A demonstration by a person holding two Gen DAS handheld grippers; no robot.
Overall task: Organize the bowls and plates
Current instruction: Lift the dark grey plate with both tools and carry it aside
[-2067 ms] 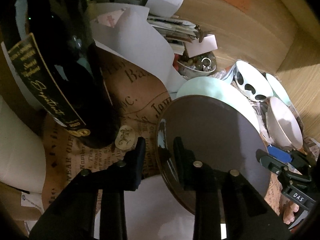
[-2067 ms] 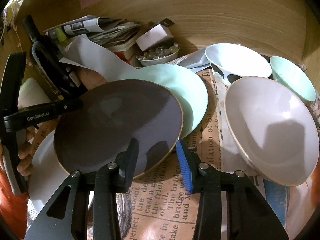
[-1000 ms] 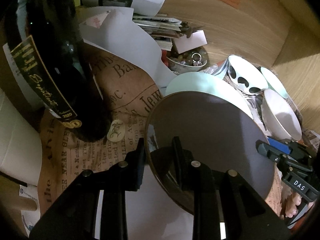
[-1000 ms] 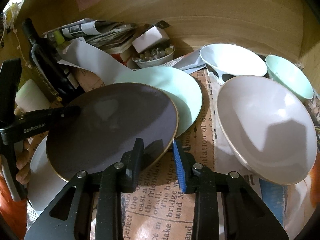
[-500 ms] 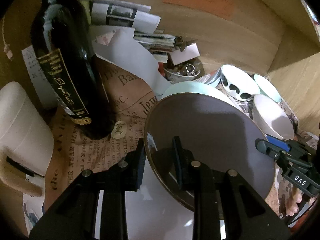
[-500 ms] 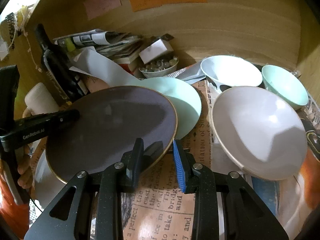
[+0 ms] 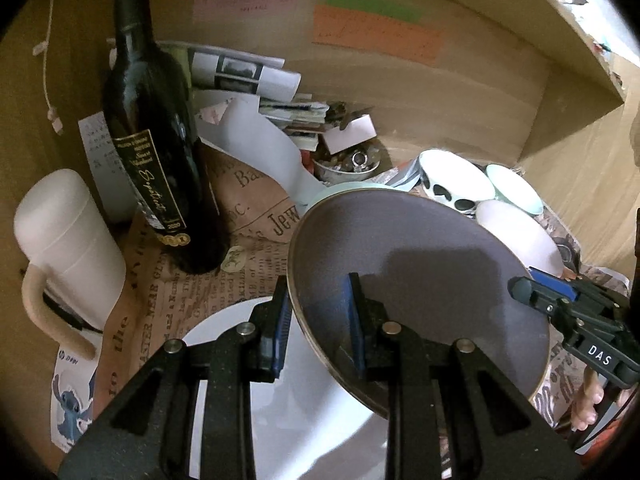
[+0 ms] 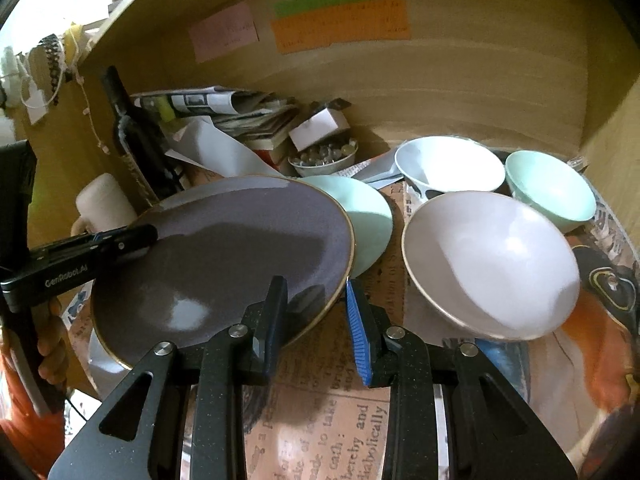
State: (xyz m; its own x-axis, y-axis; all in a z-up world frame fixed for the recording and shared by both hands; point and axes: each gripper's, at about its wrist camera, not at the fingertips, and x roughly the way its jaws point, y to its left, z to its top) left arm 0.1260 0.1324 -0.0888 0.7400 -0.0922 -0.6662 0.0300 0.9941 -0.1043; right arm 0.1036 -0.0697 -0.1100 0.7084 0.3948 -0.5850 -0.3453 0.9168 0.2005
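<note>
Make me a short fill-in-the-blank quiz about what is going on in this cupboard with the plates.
1. Both hand-held grippers, left and right, clamp the rim of the same ____ plate.
2. Just behind that plate lies a pale ____ plate.
3. The dark wine bottle stands ____ on the printed paper.
4. Right of the held plate sit ____ bowls, the nearest being the big white bowl.

Missing words: grey; green; upright; three

Home storage nook, wooden-walled: sticky notes [image 8: 340, 24] on far wall; wine bottle [image 7: 156, 152] and white mug [image 7: 68, 248] at left; newspaper stack [image 8: 224, 112]; newsprint liner [image 8: 320, 412] underfoot.
</note>
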